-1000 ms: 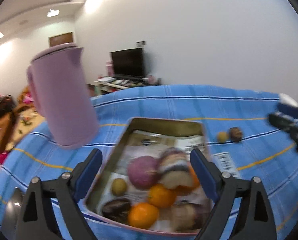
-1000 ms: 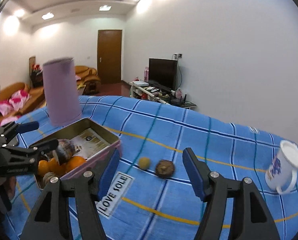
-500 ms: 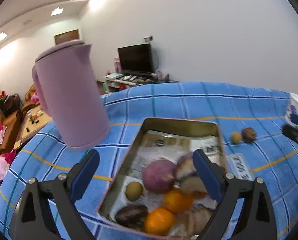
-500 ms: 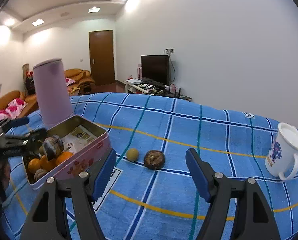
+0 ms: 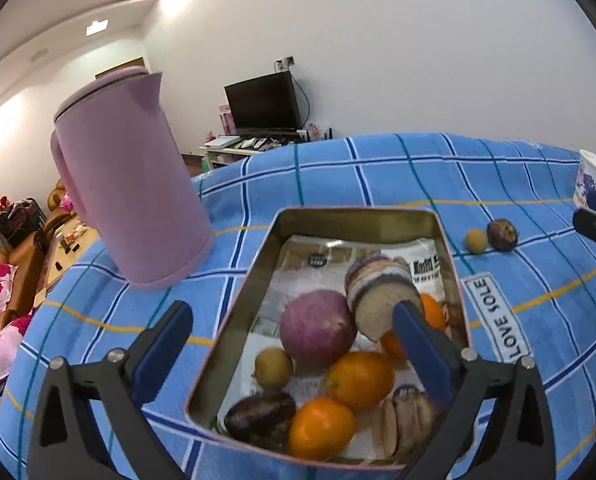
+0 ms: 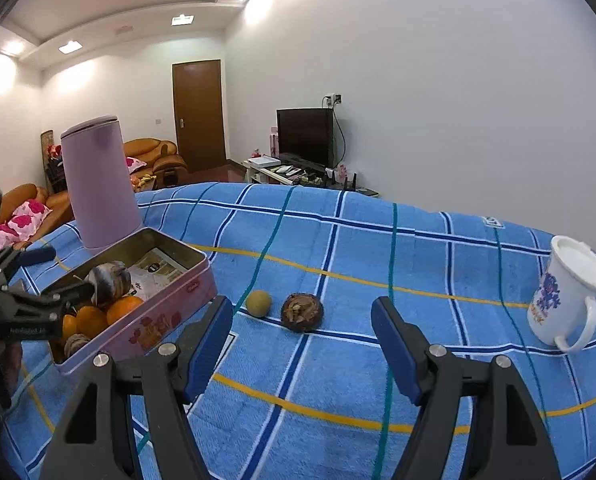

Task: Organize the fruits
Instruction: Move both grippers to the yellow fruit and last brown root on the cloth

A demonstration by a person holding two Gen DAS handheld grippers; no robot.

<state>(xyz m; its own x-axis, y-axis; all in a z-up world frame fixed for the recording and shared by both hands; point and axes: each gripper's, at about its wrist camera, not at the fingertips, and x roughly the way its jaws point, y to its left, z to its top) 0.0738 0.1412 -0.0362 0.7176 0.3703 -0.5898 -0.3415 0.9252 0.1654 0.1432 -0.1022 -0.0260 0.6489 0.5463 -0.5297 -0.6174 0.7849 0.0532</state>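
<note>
Both grippers, left (image 5: 289, 344) over tin and right (image 6: 302, 344) over cloth, gape apart, holding nothing | pink rectangular metal tin (image 6: 165, 316) already holds oranges, other fruit | small yellow round fruit (image 6: 258, 303) and brown wrinkled fruit (image 6: 302, 312) wait on blue checked cloth (image 6: 378, 264), just beside tin.

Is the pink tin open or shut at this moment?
Open. The pink tin has no lid on it; its paper lining, oranges and other fruit show from above. No lid is visible in either view.
</note>
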